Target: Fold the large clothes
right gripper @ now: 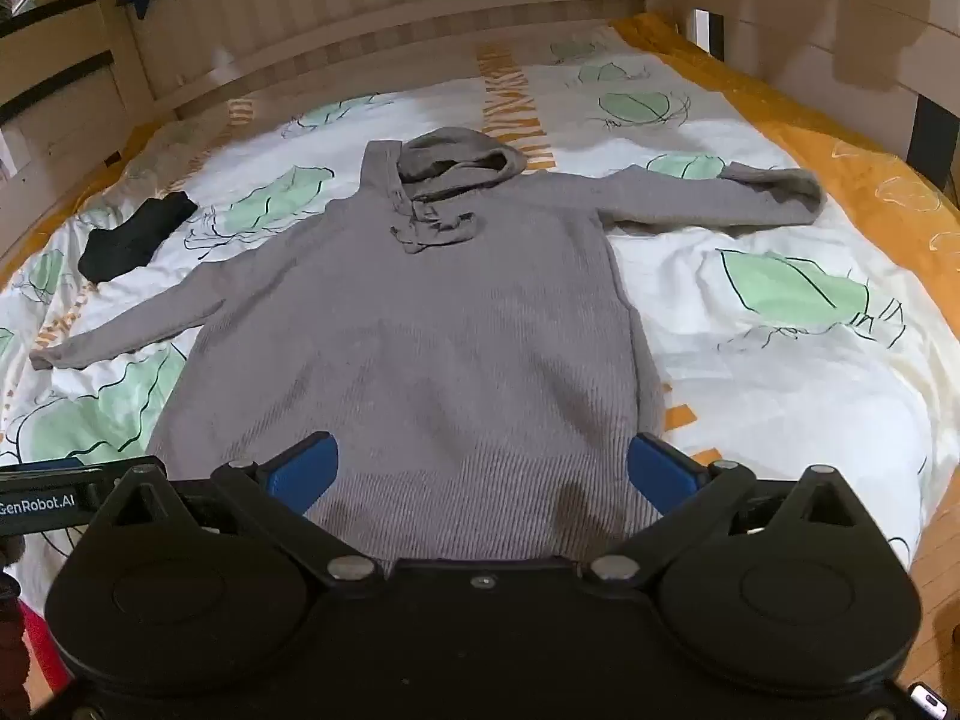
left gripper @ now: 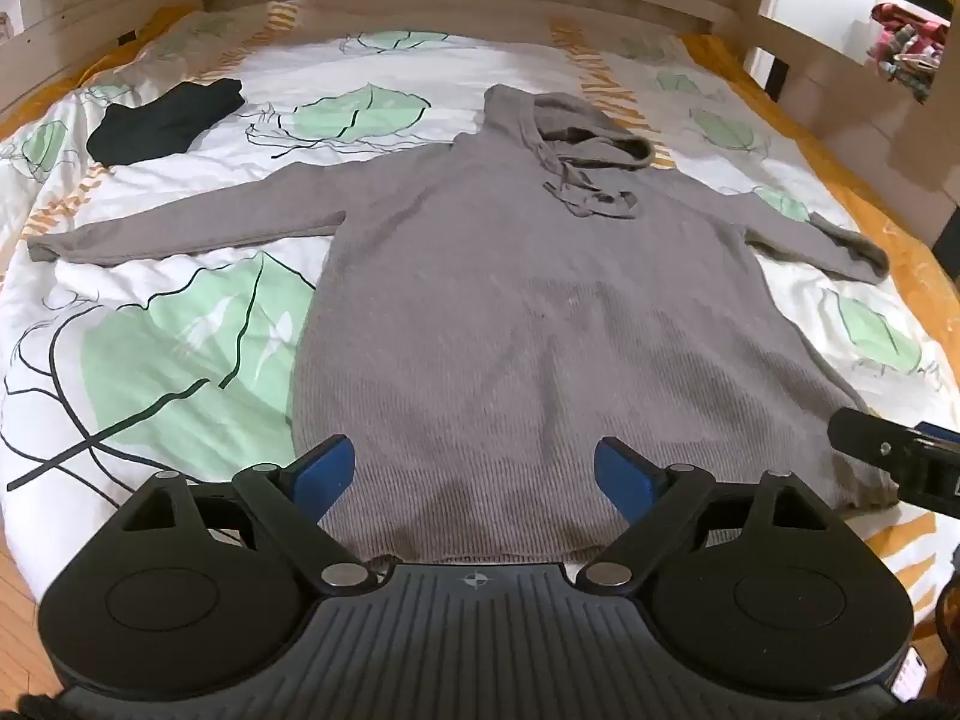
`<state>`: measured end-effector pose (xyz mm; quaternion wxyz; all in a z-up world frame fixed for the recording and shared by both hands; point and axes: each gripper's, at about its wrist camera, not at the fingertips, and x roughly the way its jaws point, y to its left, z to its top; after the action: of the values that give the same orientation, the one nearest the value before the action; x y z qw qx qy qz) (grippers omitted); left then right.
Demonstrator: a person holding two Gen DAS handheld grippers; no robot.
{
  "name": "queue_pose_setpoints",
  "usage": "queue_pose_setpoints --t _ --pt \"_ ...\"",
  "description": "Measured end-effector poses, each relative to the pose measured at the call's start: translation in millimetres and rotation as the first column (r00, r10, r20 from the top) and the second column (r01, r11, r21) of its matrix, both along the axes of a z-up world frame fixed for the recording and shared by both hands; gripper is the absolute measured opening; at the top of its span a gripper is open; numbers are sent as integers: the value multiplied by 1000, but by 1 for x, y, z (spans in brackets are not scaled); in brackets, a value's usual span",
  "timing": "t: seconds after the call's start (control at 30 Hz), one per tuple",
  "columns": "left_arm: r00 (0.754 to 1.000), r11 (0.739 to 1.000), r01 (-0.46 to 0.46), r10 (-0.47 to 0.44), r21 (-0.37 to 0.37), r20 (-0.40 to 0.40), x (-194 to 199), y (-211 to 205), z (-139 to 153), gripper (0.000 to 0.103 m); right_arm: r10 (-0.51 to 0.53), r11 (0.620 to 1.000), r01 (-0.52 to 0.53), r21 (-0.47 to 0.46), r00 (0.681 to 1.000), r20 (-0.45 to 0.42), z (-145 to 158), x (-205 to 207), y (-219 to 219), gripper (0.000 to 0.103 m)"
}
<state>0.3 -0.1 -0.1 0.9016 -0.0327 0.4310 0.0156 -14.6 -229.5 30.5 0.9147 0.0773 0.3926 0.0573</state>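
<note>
Small folded black cloth [left gripper: 165,120] lies on the leaf-print bed cover [left gripper: 180,324], well left of the grey knitted hooded sweater [left gripper: 510,312], nothing on top of it. Sweater lies flat mid-bed, front up, sleeves spread, hood crumpled, right cuff folded back. My left gripper [left gripper: 474,474] and right gripper [right gripper: 483,468] hover wide over its hem, empty.
</note>
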Motion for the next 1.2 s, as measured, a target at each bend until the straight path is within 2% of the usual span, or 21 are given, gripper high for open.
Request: queue_pose_setpoints --t 0.17,0.2,0.57,1.2 --pt "1000 1000 -1 1 -12 0 -6 -2 -8 87 -4 1000 4 -9 999 37 3 -4 4 103" --pt "1000 1000 1 -1 -13 -2 -3 -1 -8 87 2 1000 -2 -3 1000 9 -1 -3 3 103" --pt "998 998 55 -56 -31 -40 -8 -8 -6 87 18 999 -17 -30 1000 10 5 -3 9 103" --pt "997 998 49 -51 -42 -56 -9 -7 -5 87 23 999 -23 -32 1000 10 4 -5 12 103"
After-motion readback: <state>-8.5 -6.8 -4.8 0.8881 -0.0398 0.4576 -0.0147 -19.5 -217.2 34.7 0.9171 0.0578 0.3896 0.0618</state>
